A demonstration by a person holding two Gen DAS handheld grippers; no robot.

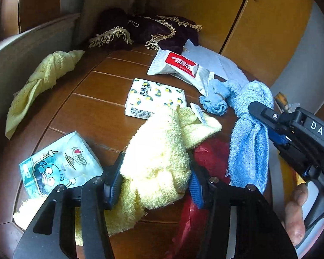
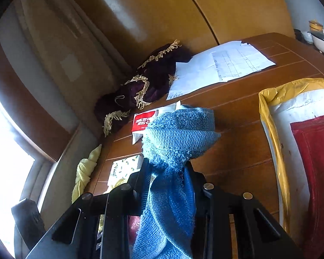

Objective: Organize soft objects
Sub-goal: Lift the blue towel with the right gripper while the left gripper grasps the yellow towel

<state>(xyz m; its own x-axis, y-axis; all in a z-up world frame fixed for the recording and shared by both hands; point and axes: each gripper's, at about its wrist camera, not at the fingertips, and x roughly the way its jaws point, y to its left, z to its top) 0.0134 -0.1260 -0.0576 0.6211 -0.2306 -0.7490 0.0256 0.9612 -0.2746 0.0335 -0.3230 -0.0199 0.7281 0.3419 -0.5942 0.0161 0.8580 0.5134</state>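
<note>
Left wrist view: my left gripper [image 1: 155,181] is clamped on the pale yellow towel [image 1: 159,151], bottom center of frame, over the wooden table [image 1: 92,108]. The blue towel [image 1: 248,133] hangs at right, pinched in the right gripper [image 1: 263,116]. 2 tissue packs [image 1: 155,99] sit mid-frame.

Right wrist view: right gripper [image 2: 168,172] is squeezed shut on that blue towel [image 2: 179,133], dead center. Looks light and floppy, probably won't slip, so I'd grab the thick bunched parts.

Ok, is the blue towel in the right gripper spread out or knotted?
Knotted. The blue towel is twisted into a knot above the right gripper, which pinches it just below.
</note>
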